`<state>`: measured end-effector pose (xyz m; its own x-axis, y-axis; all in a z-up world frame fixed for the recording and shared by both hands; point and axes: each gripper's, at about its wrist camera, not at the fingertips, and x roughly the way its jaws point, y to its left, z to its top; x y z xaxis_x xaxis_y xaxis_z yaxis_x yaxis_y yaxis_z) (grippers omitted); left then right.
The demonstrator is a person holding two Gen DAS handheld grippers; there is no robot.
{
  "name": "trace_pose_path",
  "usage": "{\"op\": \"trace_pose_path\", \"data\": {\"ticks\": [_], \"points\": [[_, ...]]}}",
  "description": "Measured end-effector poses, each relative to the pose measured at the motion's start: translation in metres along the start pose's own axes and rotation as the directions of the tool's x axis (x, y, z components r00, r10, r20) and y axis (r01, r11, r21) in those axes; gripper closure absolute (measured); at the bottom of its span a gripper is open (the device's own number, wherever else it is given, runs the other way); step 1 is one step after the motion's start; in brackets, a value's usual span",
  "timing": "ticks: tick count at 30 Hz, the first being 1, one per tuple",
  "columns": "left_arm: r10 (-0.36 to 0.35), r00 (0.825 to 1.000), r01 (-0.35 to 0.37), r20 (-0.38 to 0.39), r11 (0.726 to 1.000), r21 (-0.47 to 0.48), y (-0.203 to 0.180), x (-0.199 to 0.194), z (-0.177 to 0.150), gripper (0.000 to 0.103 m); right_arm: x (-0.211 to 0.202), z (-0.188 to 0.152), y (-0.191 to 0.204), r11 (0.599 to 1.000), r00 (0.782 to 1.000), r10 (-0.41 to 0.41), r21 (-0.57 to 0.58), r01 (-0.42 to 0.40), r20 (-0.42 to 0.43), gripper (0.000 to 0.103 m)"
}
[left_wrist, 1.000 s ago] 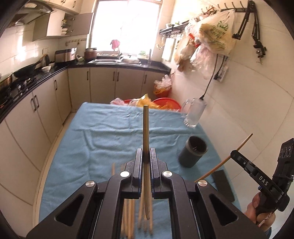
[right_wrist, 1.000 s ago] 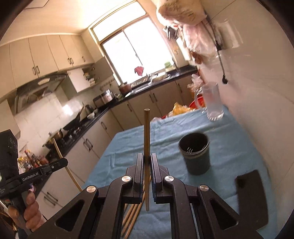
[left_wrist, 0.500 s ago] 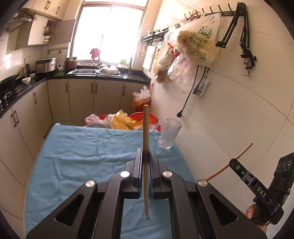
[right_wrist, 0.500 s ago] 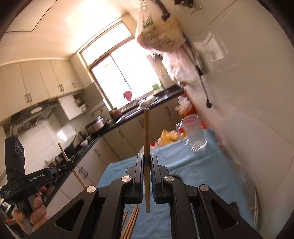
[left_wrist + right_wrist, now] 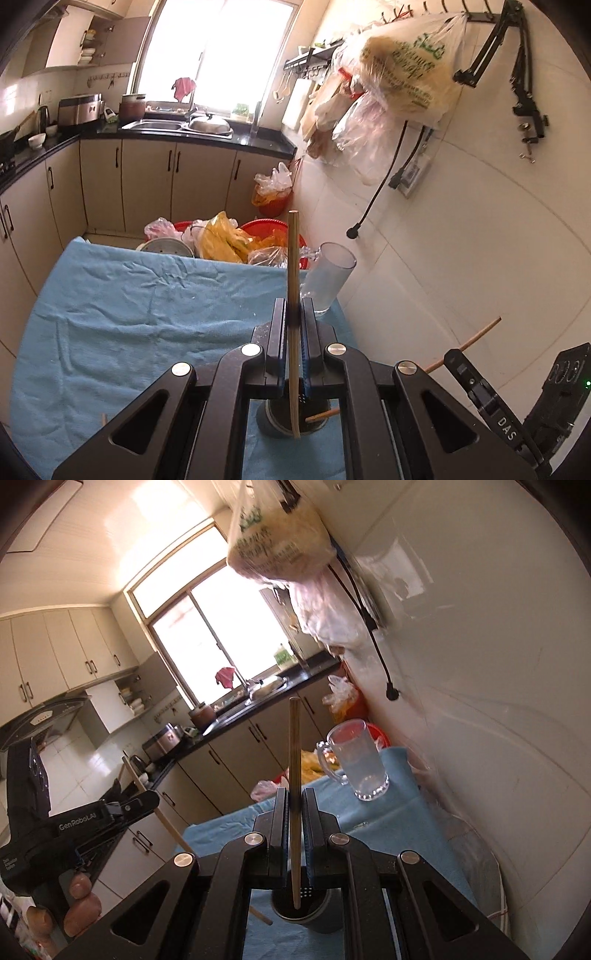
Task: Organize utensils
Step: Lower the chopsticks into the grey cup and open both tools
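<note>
Both grippers pinch 1 chopstick each, jaws closed tight on the shaft: the left gripper (image 5: 293, 319) and right gripper (image 5: 294, 806) hold their tips just over the dark holder (image 5: 301, 910). Crowded above that holder, the 2 sticks could knock together, or a tilted tip could catch its rim and tip it. The holder stands on a blue cloth (image 5: 122, 306), a glass mug (image 5: 356, 760) beyond it, in a kitchen.

left gripper (image 5: 293, 317) fills the lower centre of its frame, jaws clamped together; right gripper (image 5: 294, 805) likewise, lower centre, jaws clamped.
</note>
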<state>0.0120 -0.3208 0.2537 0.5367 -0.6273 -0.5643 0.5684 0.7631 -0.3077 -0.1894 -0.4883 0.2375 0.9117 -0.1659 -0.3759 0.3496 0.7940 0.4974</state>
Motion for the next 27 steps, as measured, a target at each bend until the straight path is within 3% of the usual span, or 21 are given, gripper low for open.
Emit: {"op": "trace_pose_path", "data": {"ticks": [14,21,27], "points": [[0.026,0.995,-0.03,-0.097,0.999,-0.033,0.022,0.044,-0.022,0.097,0.053,-0.032,-0.017,0.999,0.99,-0.034,0.011,0.036,-0.137,0.096],[-0.005,1.0,0.005,-0.016,1.0,0.002,0.006,0.009,-0.003,0.097,0.05,-0.03,-0.02,0.999,0.993,-0.052,0.0,0.052,-0.11,0.096],[0.024,0.999,-0.024,-0.03,1.0,0.007,0.002,0.022,-0.004,0.097,0.056,-0.032,-0.02,0.998,0.992,-0.054,0.008,0.055,-0.118,0.096]]}}
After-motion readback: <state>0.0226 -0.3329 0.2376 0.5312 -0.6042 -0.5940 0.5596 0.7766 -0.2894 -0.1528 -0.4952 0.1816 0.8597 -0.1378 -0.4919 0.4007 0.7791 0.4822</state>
